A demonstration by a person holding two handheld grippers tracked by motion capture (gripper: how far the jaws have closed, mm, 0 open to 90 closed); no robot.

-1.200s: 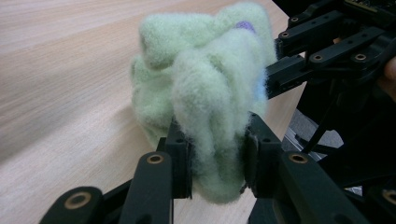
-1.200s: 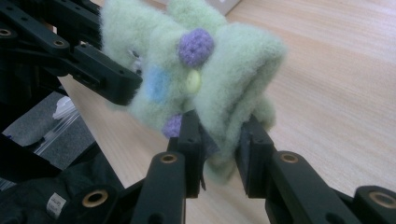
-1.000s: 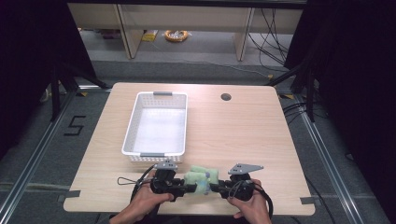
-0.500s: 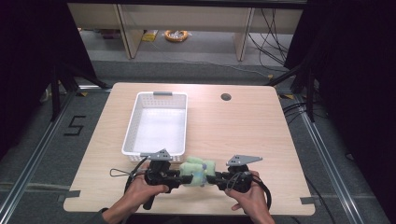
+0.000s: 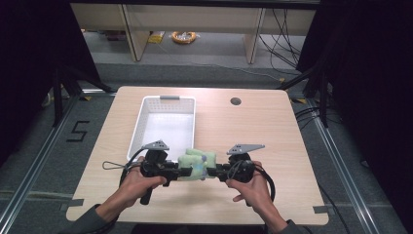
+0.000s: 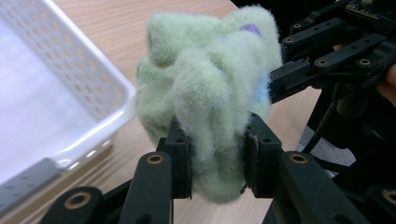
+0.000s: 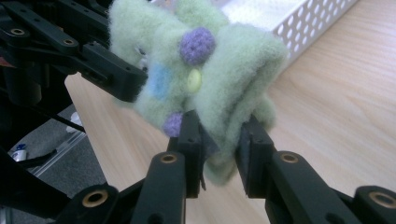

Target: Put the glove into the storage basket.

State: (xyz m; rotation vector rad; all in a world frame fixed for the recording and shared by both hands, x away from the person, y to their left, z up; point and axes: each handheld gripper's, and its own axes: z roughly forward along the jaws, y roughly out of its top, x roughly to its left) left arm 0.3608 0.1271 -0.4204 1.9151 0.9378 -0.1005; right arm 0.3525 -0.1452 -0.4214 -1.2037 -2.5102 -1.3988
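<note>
Green fleece bundle point(image 5: 196, 164) pinched both ends: left gripper point(image 6: 215, 163), right gripper point(image 7: 219, 150) clamped on it. Long axis left-right, off table near front edge; basket point(image 5: 141, 127) just beyond-left (left hand nearer).

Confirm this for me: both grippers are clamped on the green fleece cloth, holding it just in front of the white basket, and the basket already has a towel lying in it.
One detail is wrong: the white basket is empty, as the high view shows. The rest holds: the left gripper and right gripper both clamp the green fleece cloth just in front of the basket.
</note>
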